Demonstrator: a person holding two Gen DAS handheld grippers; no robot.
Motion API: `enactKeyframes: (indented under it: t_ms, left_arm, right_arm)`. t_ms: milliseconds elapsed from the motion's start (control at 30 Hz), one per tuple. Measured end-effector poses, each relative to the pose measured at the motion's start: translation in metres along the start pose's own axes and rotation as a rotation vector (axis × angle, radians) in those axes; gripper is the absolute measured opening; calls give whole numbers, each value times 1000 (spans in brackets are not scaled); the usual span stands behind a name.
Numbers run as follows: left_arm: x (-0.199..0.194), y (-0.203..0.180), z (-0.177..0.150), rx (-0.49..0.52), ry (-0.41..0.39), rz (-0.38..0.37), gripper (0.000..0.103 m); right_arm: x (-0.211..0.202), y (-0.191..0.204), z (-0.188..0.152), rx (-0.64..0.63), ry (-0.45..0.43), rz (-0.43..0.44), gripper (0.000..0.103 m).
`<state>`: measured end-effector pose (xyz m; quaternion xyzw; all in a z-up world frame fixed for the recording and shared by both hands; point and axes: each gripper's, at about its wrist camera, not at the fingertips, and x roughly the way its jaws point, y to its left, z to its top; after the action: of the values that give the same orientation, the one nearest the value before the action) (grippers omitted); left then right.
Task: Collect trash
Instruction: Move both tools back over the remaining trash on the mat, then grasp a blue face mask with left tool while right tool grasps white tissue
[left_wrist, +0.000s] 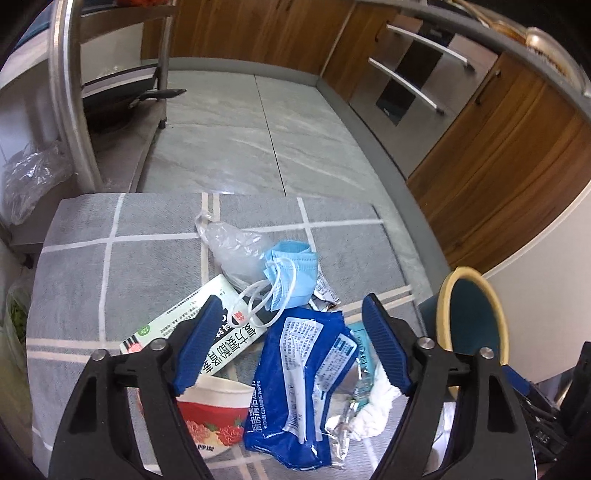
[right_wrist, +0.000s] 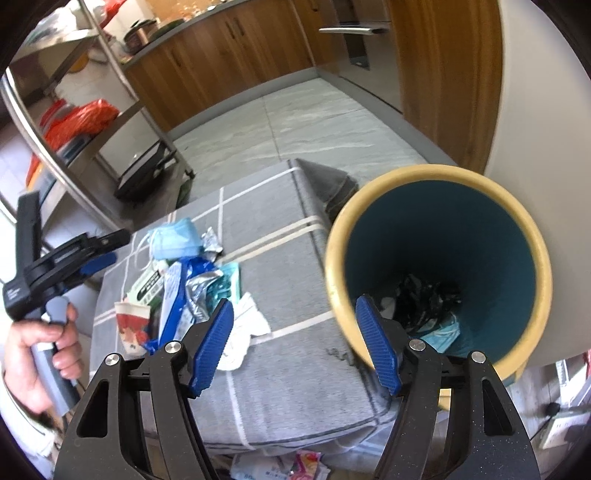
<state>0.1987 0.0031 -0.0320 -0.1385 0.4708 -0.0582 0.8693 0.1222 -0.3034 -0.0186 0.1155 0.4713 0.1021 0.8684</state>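
Observation:
A pile of trash lies on a grey checked cloth (left_wrist: 81, 266): a blue wipes pack (left_wrist: 295, 384), a blue face mask (left_wrist: 291, 269), a clear plastic bag (left_wrist: 236, 247), a white and green box (left_wrist: 192, 314), a red paper cup (left_wrist: 214, 413) and a white tissue (left_wrist: 373, 410). My left gripper (left_wrist: 291, 317) is open and empty above the pile. My right gripper (right_wrist: 295, 321) is open and empty, between the tissue (right_wrist: 243, 332) and a yellow-rimmed teal bin (right_wrist: 439, 258) that holds some trash. The left gripper (right_wrist: 92, 254) also shows in the right wrist view, above the pile's left side.
The bin (left_wrist: 469, 310) stands past the cloth's right edge. A steel shelf rack (right_wrist: 74, 122) with a red bag stands on the left. Wooden cabinets (left_wrist: 498, 155) line the tiled floor beyond. More wrappers (right_wrist: 288, 465) lie below the cloth's near edge.

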Motion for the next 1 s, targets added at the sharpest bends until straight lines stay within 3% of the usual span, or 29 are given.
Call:
enactKeyframes:
  t_ms: [400, 433, 567, 633, 1000]
  left_arm:
    - [53, 0, 7, 1, 89, 48, 53]
    - [55, 0, 7, -8, 92, 45, 49]
    - [57, -3, 6, -15, 107, 19, 13]
    - [52, -4, 6, -13, 94, 6, 7]
    - [11, -18, 12, -32, 9, -166, 4]
  right_arm:
    - [19, 15, -3, -27, 42, 7, 70]
    - [20, 15, -3, -26, 44, 7, 70]
    - [24, 16, -4, -23, 51, 9, 70]
    - [25, 18, -4, -26, 54, 13, 70]
    - [38, 30, -12, -53, 93, 31, 70]
